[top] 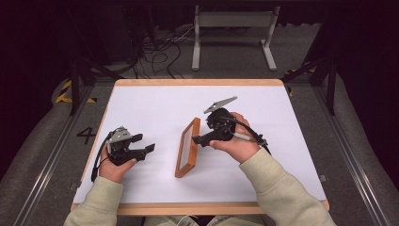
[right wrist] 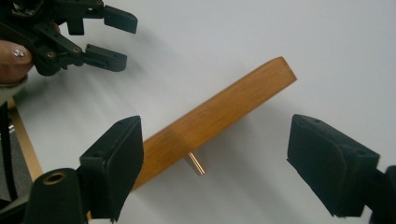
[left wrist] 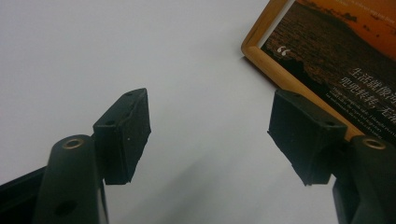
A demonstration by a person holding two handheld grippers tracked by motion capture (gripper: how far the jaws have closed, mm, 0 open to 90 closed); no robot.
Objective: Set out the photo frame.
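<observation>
Nearest the person, two pale sleeves come in over the front edge of the surface (top: 141, 99), a white sheet on a wooden-edged board. The left tongs (top: 143, 144) sit low at the left, held level and aimed toward the middle, with the jaws standing wide and nothing between them; in the left gripper view only bare white lies between the two black pads (left wrist: 126, 135), and a corner of the picture frame (left wrist: 280, 70) shows just beyond the right-hand jaw. That wooden picture frame (top: 188, 147) stands on edge near the middle of the surface, between the two hands, tilted back a little — its glazed face with a dusky orange scene and pale lettering turned toward the left tongs. The right tongs (top: 200, 139) are just to the right of it, pointing at its back, raised off the surface in the person's right hand (top: 237, 143). In the right gripper view the jaws are spread wide and grip nothing — the frame's wooden top edge (right wrist: 219, 116) runs slantwise beyond them, apart from both pads, with a small brass-coloured peg (right wrist: 196, 163) sticking out from its back. Farther off in that view are the left tongs (right wrist: 100, 39), likewise gaping.
</observation>
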